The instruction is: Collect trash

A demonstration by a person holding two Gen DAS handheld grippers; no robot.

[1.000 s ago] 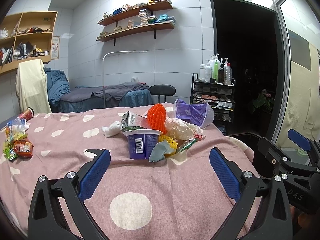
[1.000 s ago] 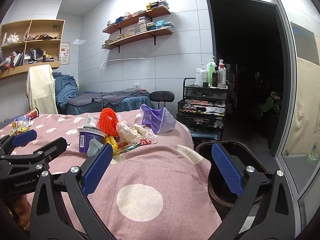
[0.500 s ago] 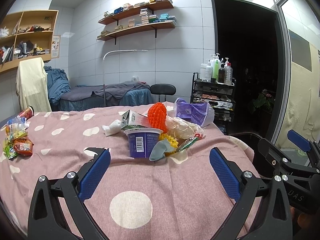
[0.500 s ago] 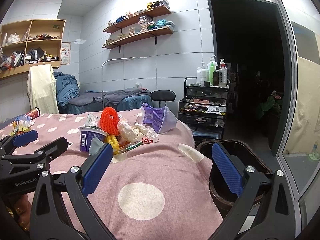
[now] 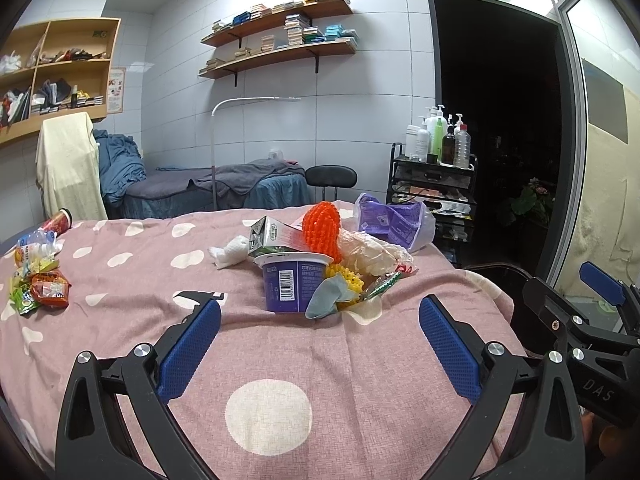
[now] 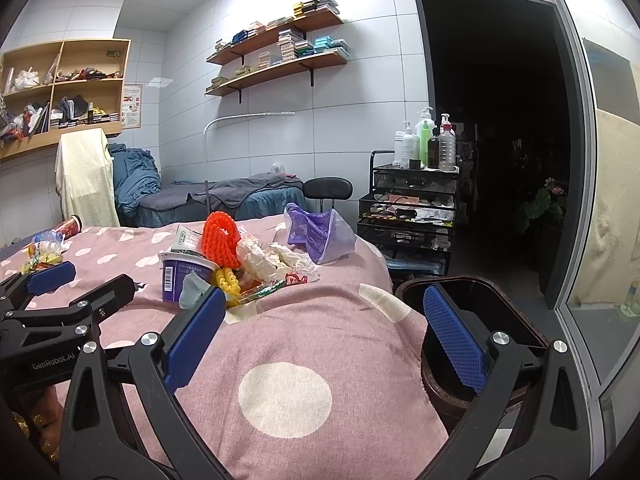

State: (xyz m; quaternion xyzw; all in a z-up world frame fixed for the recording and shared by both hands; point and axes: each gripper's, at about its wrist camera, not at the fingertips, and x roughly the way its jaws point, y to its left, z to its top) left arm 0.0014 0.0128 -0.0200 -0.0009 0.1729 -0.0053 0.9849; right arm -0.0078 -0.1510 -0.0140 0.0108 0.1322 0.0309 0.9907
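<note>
Left wrist view: left gripper (image 5: 318, 344) hovers over the pink spotted bedspread (image 5: 280, 360), fingers spread wide, nothing between the blue pads (image 5: 188, 348). Trash pile sits ahead of it, near the middle of the bed toward the right edge. Front item is a purple cup (image 5: 294, 282), upright, barcode facing the camera. A grey-blue scrap (image 5: 326, 300) leans against its right side; a yellow mesh piece (image 5: 346, 276) is just behind that. Behind the cup: a tilted milk carton (image 5: 272, 236), an orange mesh piece (image 5: 322, 226) standing on edge, a crumpled white tissue (image 5: 232, 252) to the left, a crinkled pale wrapper (image 5: 372, 254) to the right. A purple plastic bag (image 5: 394, 222) lies farther back by the bed's right edge. A second cluster of snack wrappers (image 5: 38, 288) lies well apart at the far left edge of the bed, with a plastic bottle (image 5: 34, 240) behind it. Right wrist view: right gripper (image 6: 326, 334) also has its fingers wide apart and empty, held above the bed's right edge. A dark bin (image 6: 480, 312) stands on the floor just beside the bed, partly behind the right pad (image 6: 454, 336). The left gripper's black frame shows at this view's left edge.
</note>
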